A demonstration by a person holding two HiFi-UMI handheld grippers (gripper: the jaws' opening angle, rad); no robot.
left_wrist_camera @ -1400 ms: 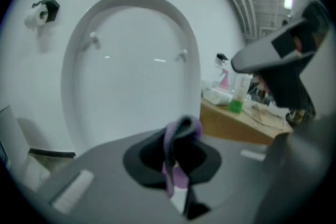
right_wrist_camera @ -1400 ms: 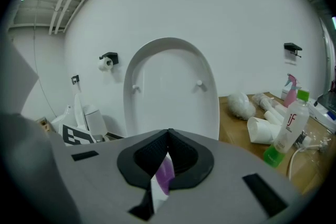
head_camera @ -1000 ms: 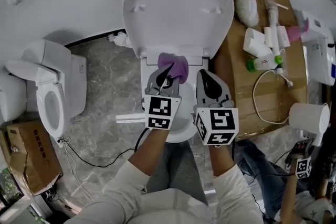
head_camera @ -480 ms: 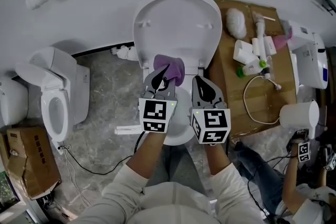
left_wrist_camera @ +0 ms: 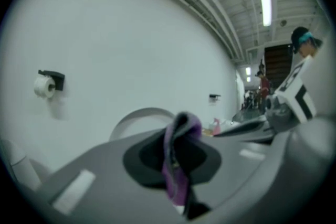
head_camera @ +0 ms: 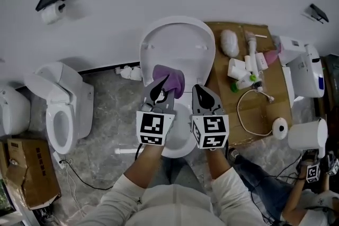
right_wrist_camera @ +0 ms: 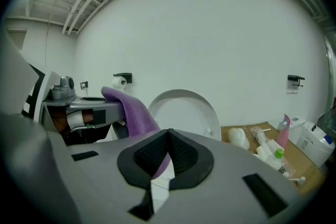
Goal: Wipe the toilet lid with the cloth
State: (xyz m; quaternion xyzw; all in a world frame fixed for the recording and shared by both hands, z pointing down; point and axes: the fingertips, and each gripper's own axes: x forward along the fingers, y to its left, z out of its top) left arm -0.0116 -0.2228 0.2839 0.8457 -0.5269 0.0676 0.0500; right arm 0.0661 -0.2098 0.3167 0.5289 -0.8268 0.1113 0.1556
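In the middle of the frame the toilet lid (head_camera: pixel 177 42) stands raised against the wall. The cloth (head_camera: pixel 172 78) hangs just in front of its lower part, at the tip of the left gripper (head_camera: pixel 161 88). The right gripper (head_camera: pixel 202 95) is just beside it, to the right. A second toilet (head_camera: pixel 59 108) stands at the left. A cardboard sheet (head_camera: pixel 253 108) bearing bottles (head_camera: pixel 241 69) lies at the right, and a cardboard box (head_camera: pixel 24 166) sits at the lower left.

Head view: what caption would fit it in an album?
Left gripper holds a purple cloth near the raised toilet lid; right gripper shut and empty.
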